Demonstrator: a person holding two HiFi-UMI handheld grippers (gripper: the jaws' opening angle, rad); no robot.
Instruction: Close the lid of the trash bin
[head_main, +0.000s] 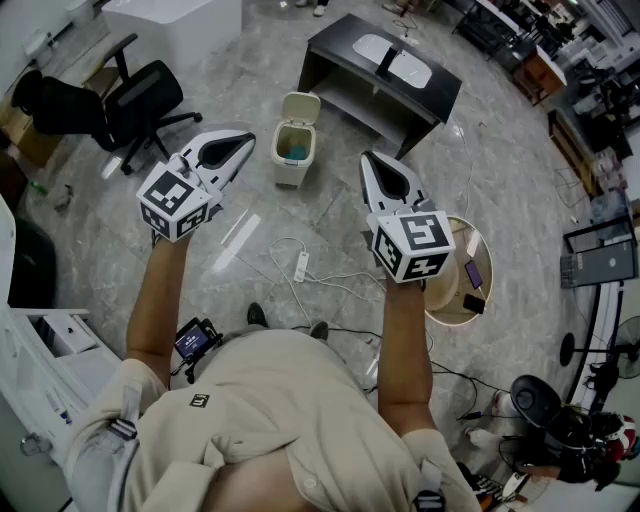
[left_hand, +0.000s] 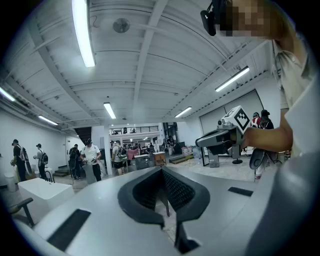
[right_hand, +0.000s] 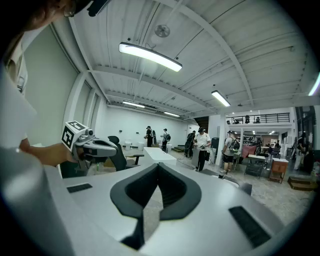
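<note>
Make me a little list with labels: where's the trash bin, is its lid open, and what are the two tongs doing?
Trash bin: standing on the floor, in front of the black table
Lid: open, standing up at the bin's far side
Left tongs: shut, empty, raised, not touching the bin
Right tongs: shut, empty, raised, not touching the bin

Both tongs held out, jaws together.
Left tongs (head_main: 243, 140) and right tongs (head_main: 368, 158) point forward side by side, well apart; each pair of jaws is pressed together, gripping nothing.
</note>
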